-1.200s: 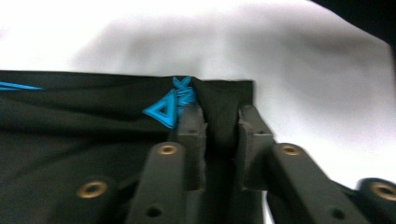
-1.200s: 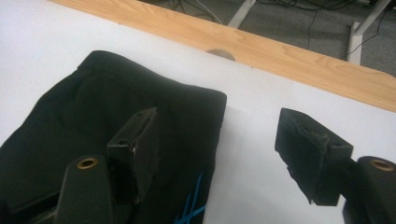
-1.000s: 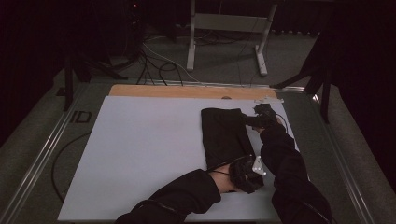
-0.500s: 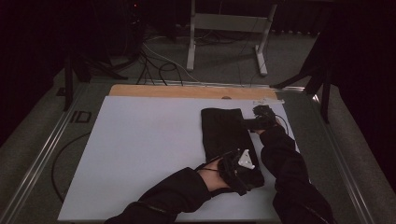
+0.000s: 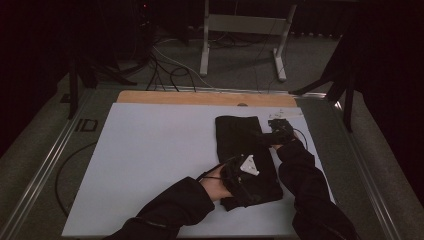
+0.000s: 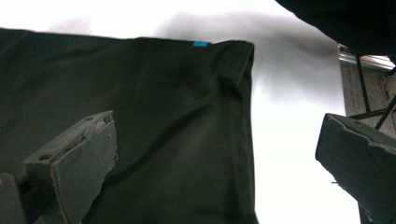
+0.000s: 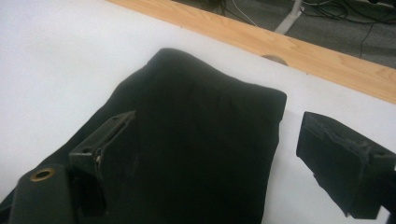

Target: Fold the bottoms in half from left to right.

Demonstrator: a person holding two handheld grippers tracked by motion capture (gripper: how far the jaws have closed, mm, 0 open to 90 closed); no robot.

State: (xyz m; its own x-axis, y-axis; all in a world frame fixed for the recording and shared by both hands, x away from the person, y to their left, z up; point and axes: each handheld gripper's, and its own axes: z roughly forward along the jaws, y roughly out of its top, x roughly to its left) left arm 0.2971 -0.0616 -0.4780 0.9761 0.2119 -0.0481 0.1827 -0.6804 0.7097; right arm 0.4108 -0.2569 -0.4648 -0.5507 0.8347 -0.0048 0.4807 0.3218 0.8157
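A black folded cloth [image 5: 240, 142] lies on the right half of the white table top [image 5: 150, 150]. My left gripper [image 5: 252, 175] hovers over the cloth's near end. Its jaws have just been opening and stand wide apart above the fabric [image 6: 154, 93], gripping nothing. A small blue tag [image 6: 201, 44] marks the cloth's edge. My right gripper [image 5: 270, 129] sits at the cloth's far right edge. Its jaws have also just opened, and they straddle the cloth's corner [image 7: 201, 140] without pressing on it. In their own views, the left gripper [image 6: 215, 130] and the right gripper [image 7: 219, 123] both show a broad gap.
A wooden strip [image 5: 200, 97] runs along the table's far edge. Metal rails [image 5: 45, 165] border the table at both sides. Behind the table stand a white frame [image 5: 240, 25] and loose cables [image 5: 165, 65] on the floor. The white surface stretches leftwards from the cloth.
The left hand has slid left and slightly away along the cloth's near end, and its jaws have spread apart. The right hand has stayed in place.
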